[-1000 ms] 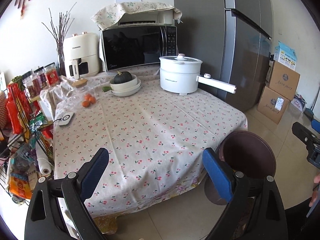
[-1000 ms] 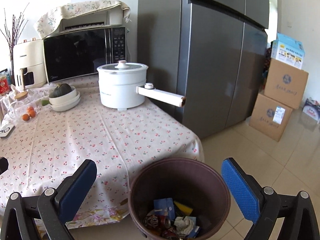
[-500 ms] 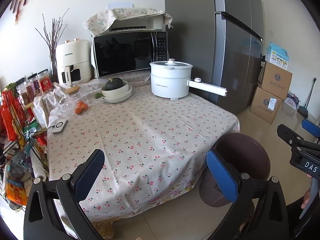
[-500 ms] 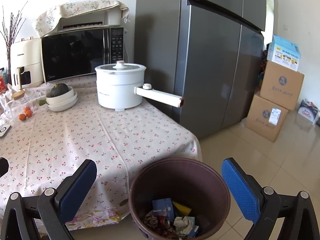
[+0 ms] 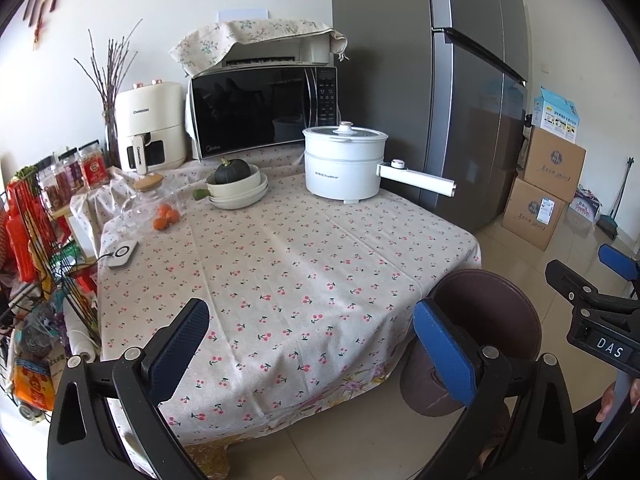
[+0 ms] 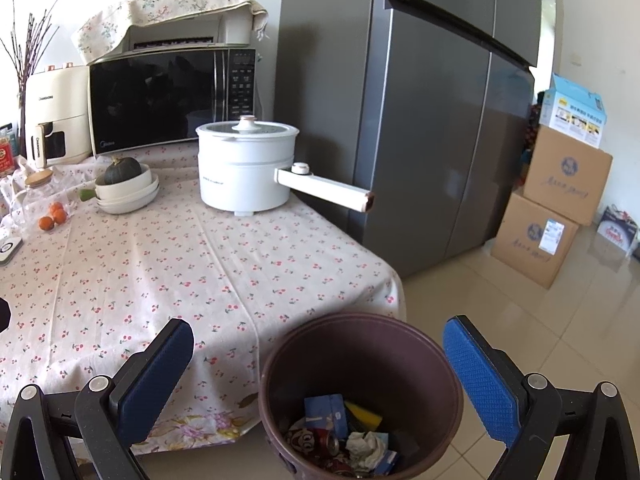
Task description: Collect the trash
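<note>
A brown trash bin stands on the floor at the table's near right corner. It holds trash: a blue carton, a yellow piece, a crushed can and crumpled paper. My right gripper is open and empty, held above the bin's near side. The bin also shows in the left wrist view. My left gripper is open and empty over the table's near edge, left of the bin. The right gripper shows at the right edge of the left wrist view.
The table with a cherry-print cloth carries a white electric pot with a long handle, stacked bowls with a squash, oranges, a microwave and an air fryer. A grey fridge and cardboard boxes stand right. A wire rack stands left.
The left gripper has pulled back and lifted a little, so the table looks farther away. The right gripper has stayed over the bin, almost still.
</note>
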The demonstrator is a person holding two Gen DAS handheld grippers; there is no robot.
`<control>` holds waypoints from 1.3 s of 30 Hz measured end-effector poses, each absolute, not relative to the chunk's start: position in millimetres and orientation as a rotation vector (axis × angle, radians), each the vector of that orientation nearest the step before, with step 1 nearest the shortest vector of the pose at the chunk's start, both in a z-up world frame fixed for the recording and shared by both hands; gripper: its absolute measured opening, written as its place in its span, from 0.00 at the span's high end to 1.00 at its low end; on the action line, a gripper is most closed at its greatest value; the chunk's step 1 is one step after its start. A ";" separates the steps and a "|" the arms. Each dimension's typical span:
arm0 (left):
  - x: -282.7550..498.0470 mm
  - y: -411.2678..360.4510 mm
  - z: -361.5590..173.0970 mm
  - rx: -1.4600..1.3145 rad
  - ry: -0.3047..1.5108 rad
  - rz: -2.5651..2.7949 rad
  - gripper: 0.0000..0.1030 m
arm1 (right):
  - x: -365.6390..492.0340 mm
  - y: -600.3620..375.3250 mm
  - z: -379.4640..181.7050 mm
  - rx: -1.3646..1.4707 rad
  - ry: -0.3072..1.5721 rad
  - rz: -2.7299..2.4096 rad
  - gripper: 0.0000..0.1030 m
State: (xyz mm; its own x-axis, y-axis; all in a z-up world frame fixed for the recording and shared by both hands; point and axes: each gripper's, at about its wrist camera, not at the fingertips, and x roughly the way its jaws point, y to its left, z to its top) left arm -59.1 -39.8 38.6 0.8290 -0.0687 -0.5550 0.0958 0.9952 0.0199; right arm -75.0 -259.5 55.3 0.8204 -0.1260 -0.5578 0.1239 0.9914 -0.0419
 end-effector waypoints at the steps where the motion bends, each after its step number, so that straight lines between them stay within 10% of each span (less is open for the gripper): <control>1: -59.4 -40.1 39.1 0.048 0.586 -0.088 0.00 | -75.0 -259.1 55.4 -0.004 0.593 -0.133 0.01; 39: -67.8 -38.7 46.2 0.034 0.544 -0.061 0.00 | -73.8 -261.2 55.9 -0.002 0.584 -0.133 0.01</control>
